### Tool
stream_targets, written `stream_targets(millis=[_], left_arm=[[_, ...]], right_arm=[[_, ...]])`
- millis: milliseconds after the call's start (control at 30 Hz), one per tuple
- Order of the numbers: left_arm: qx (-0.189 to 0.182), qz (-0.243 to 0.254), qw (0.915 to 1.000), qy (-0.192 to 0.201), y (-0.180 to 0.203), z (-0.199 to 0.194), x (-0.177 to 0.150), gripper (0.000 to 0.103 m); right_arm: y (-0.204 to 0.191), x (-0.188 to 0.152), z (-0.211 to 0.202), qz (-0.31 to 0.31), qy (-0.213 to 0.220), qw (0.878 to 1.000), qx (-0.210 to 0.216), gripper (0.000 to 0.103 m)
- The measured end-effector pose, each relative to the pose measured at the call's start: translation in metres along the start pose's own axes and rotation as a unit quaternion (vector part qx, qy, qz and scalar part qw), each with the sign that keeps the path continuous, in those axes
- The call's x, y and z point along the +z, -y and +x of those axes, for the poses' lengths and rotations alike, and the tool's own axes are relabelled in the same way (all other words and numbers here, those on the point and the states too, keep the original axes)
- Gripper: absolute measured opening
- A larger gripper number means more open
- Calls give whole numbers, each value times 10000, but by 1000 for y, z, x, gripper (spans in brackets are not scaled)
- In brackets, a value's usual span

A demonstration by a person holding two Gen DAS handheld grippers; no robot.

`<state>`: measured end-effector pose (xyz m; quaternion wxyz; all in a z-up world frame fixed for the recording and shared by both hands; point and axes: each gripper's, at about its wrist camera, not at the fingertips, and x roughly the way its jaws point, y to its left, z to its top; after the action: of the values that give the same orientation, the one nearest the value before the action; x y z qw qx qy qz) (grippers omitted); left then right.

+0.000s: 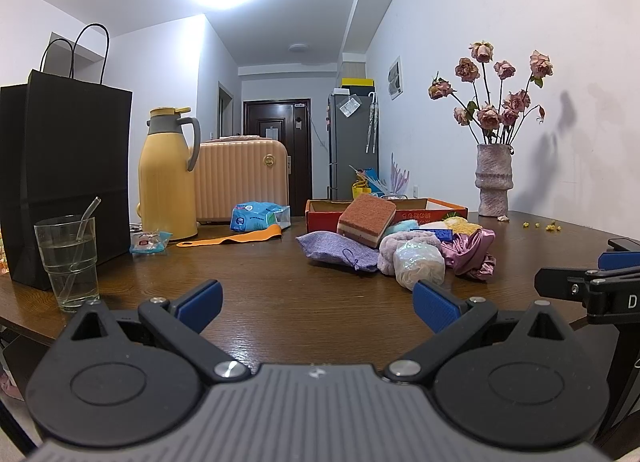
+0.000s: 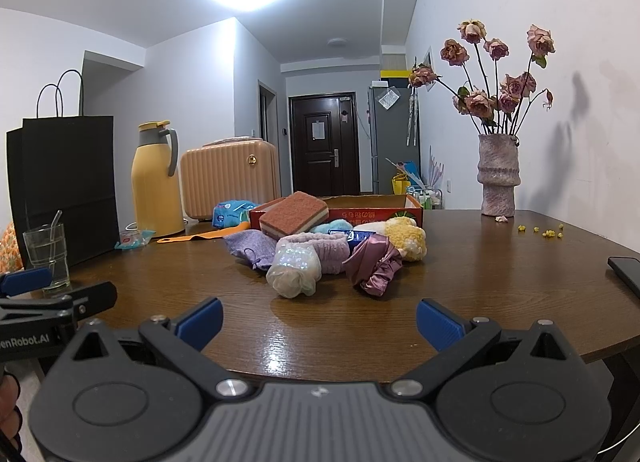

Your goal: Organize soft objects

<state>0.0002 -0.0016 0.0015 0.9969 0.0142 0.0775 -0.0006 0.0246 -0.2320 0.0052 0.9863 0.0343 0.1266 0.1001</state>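
From the left wrist, the left gripper (image 1: 318, 304) hangs spread wide and empty over the table (image 1: 280, 294); a careless reach could tip the water glass (image 1: 68, 262) beside it. From the right wrist, the right gripper (image 2: 319, 324) is equally splayed, holding nothing, short of the soft pile: sponge (image 2: 294, 214), satin scrunchie (image 2: 374, 262), before the red box (image 2: 372, 209).

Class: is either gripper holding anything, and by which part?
Nothing is held. The left gripper and right gripper are both open and empty above the brown wooden table.
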Motion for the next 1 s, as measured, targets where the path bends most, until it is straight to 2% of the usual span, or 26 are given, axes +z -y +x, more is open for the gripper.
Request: stream_targets(millis=[1000], left_arm=[[-15,-12,10000,49,0,-3,2,103]], right_arm=[[0,-3,0,7,37,10000,-18,103]])
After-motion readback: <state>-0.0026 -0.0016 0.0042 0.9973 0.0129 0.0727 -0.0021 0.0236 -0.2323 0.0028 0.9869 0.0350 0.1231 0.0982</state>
